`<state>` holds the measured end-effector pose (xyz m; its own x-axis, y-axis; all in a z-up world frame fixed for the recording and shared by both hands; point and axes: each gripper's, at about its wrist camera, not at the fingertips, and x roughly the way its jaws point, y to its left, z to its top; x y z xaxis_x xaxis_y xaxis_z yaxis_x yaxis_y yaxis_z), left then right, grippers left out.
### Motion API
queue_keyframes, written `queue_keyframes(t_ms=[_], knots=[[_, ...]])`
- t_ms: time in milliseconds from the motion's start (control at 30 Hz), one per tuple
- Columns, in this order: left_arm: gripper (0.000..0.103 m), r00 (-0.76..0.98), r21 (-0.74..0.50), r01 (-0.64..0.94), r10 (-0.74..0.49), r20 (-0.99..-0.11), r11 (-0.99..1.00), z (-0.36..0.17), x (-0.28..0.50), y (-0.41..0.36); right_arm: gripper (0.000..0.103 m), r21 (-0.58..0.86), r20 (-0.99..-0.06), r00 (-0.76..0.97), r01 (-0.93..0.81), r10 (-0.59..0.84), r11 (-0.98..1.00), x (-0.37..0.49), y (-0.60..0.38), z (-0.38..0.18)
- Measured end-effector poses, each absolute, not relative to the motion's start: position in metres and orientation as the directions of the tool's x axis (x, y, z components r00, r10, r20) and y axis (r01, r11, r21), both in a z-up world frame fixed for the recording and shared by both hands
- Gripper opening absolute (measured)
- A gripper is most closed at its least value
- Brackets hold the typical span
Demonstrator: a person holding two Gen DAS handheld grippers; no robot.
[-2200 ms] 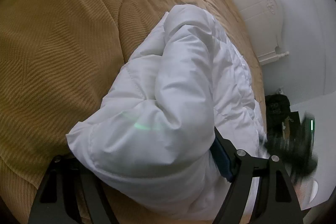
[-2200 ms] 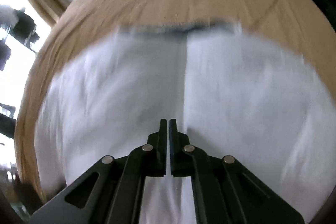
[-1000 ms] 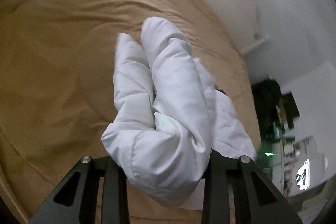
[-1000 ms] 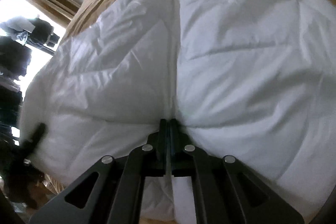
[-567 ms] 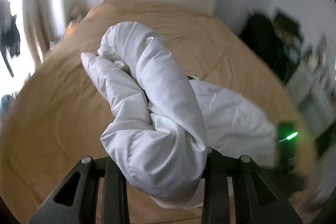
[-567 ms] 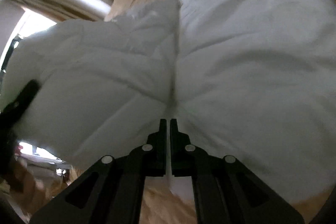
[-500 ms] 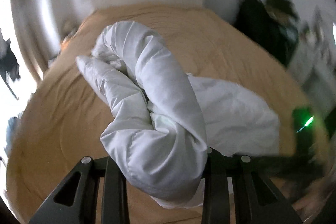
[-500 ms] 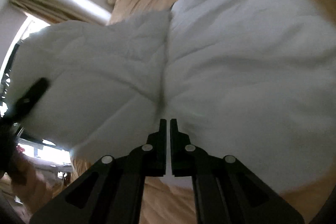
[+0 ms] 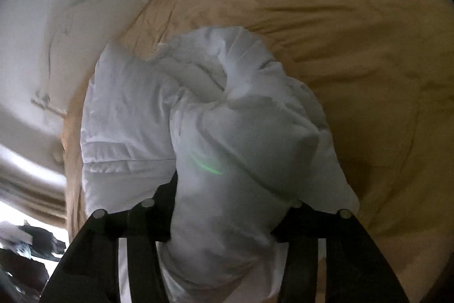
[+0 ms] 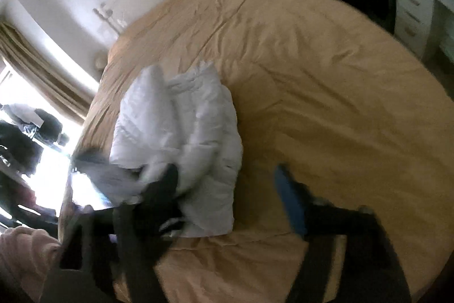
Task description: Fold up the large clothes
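The jacket (image 10: 181, 138), puffy, soft and likely light, lies bunched at the bed's (image 10: 326, 81) nine o'clock side. Left gripper (image 9: 227, 220) is opening around a thick fold; right gripper (image 10: 229, 189) is opening, empty. Grab quilted seams.

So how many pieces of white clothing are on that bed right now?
1: a single white puffy jacket, bunched up on the tan bedspread towards the window side. Its near end sits between the left claw's opening fingers. More could be hidden beneath it.
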<state>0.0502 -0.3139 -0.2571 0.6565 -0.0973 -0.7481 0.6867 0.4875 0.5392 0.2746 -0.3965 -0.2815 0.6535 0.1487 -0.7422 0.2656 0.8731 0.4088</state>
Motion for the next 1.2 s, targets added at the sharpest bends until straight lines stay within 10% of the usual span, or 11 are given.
queue_keyframes(t_ms=[267, 733, 933, 1200], knots=[[0.066, 0.496, 0.337, 0.804, -0.239, -0.835, 0.491, -0.253, 0.037, -0.274, 0.075, 0.510, -0.684, 0.686, 0.205, 0.250, 0.835, 0.308, -0.399, -0.279], [0.069, 0.462, 0.323, 0.839, -0.261, -0.848, 0.437, -0.238, 0.053, -0.287, 0.075, 0.416, -0.891, 0.217, 0.041, 0.398, 0.908, 0.534, -0.388, -0.375], [0.069, 0.266, 0.100, 0.897, -0.346, -0.900, 0.431, -0.180, 0.061, -0.233, 0.101, 0.421, -0.903, 0.154, 0.132, 0.401, 0.897, 0.529, -0.415, -0.411], [0.076, 0.394, -0.064, 0.777, -0.563, -0.727, 0.626, -0.060, 0.146, -0.133, 0.101, 0.412, -0.901, 0.208, 0.145, 0.380, 0.900, 0.510, -0.424, -0.405]])
